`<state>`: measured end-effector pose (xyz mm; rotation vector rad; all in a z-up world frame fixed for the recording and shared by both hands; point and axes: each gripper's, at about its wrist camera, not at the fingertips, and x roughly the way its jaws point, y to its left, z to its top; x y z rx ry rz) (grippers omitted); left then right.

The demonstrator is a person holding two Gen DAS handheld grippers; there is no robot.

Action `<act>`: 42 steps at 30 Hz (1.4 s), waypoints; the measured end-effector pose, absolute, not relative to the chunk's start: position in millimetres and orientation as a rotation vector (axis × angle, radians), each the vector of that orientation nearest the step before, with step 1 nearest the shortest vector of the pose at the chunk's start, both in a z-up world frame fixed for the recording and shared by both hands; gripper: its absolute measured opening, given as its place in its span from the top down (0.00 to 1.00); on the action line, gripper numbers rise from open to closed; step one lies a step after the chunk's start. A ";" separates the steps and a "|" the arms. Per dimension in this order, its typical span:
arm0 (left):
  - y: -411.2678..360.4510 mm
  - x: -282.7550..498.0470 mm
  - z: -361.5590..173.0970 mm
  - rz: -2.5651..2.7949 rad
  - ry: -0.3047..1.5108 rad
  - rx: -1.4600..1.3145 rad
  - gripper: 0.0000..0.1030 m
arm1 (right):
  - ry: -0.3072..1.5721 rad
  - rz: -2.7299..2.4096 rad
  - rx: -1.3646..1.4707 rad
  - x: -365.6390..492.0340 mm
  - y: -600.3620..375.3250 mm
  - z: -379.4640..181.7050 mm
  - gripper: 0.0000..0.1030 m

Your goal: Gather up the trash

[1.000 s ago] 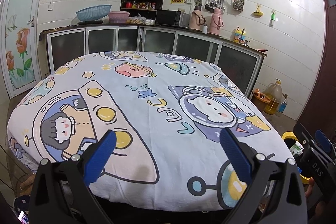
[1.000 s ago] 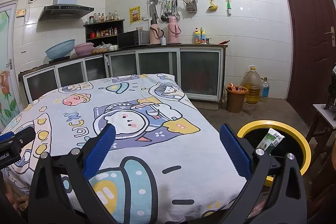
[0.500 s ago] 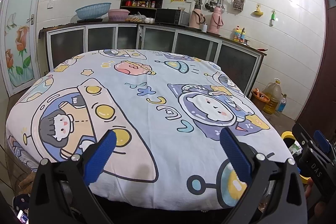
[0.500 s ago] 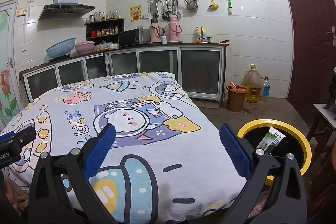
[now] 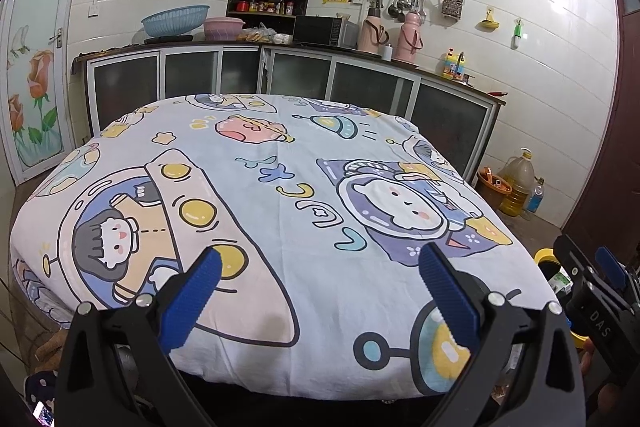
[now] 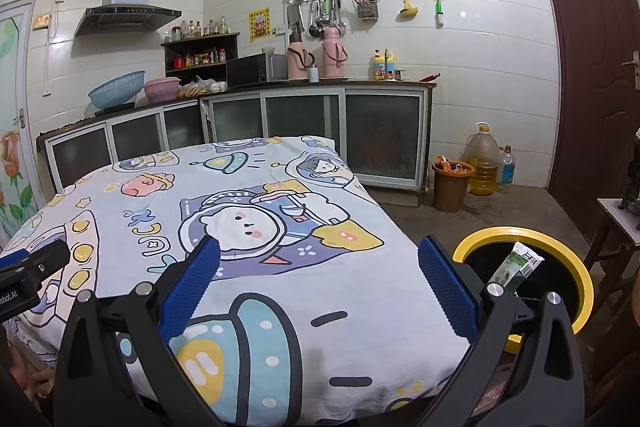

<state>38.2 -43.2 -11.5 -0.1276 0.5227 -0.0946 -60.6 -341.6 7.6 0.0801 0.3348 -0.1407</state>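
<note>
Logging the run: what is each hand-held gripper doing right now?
Left hand-held gripper: open, holding nothing, above the table.
Right hand-held gripper: open, holding nothing, beside the yellow-rimmed bin.

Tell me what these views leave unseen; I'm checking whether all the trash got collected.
- Yellow-rimmed bin: in the right wrist view its bottom is dark and the right tool covers its near side; only a green-and-white carton shows.
- Same bin in the left wrist view: mostly behind the right tool.
- Floor under the table: covered by the cartoon tablecloth.
- Carton print: too small to read.
</note>
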 end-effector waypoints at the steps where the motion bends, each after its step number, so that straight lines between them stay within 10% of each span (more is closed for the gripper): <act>1: -43.1 38.5 -11.7 -0.096 0.524 -0.128 0.08 | 0.335 -0.142 0.080 -60.6 -341.3 7.6 0.08; 42: -48.5 39.9 -17.3 -0.131 0.554 -0.137 0.08 | 0.350 -0.138 0.085 -59.0 -347.6 1.1 0.08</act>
